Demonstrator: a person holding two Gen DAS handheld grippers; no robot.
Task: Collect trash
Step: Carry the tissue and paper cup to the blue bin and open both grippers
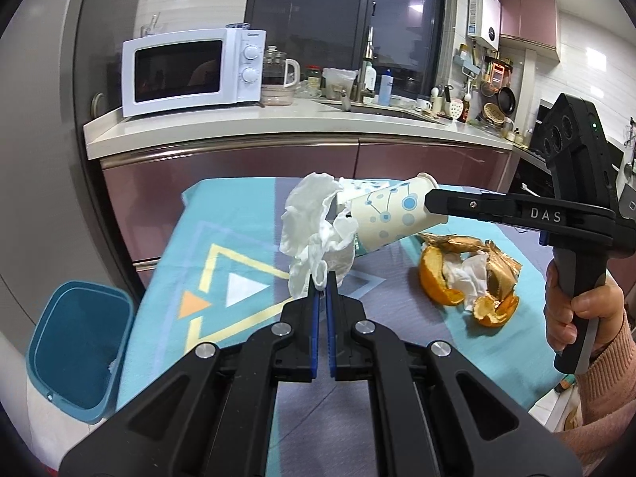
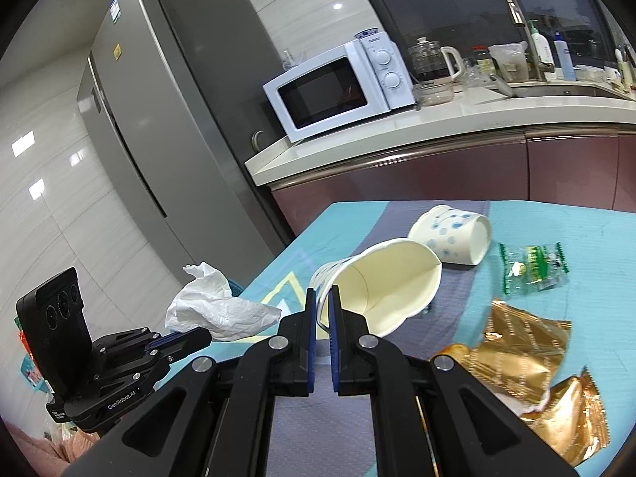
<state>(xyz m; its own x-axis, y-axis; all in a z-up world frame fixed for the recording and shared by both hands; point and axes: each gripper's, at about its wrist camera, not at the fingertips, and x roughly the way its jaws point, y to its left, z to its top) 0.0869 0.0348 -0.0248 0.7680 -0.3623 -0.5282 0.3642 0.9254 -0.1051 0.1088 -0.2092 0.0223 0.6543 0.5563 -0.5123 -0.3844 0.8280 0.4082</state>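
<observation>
My left gripper is shut on a crumpled white tissue and holds it above the table; it also shows in the right wrist view. My right gripper is shut on the rim of a white paper cup with blue dots, held on its side above the table; the cup shows in the left wrist view behind the tissue. A second dotted cup lies on the table. Orange peel, gold wrappers and a green candy wrapper lie on the cloth.
A blue trash bin stands on the floor left of the table with the blue patterned cloth. Behind are a counter with a white microwave, a kettle, bottles and a sink, and a grey fridge.
</observation>
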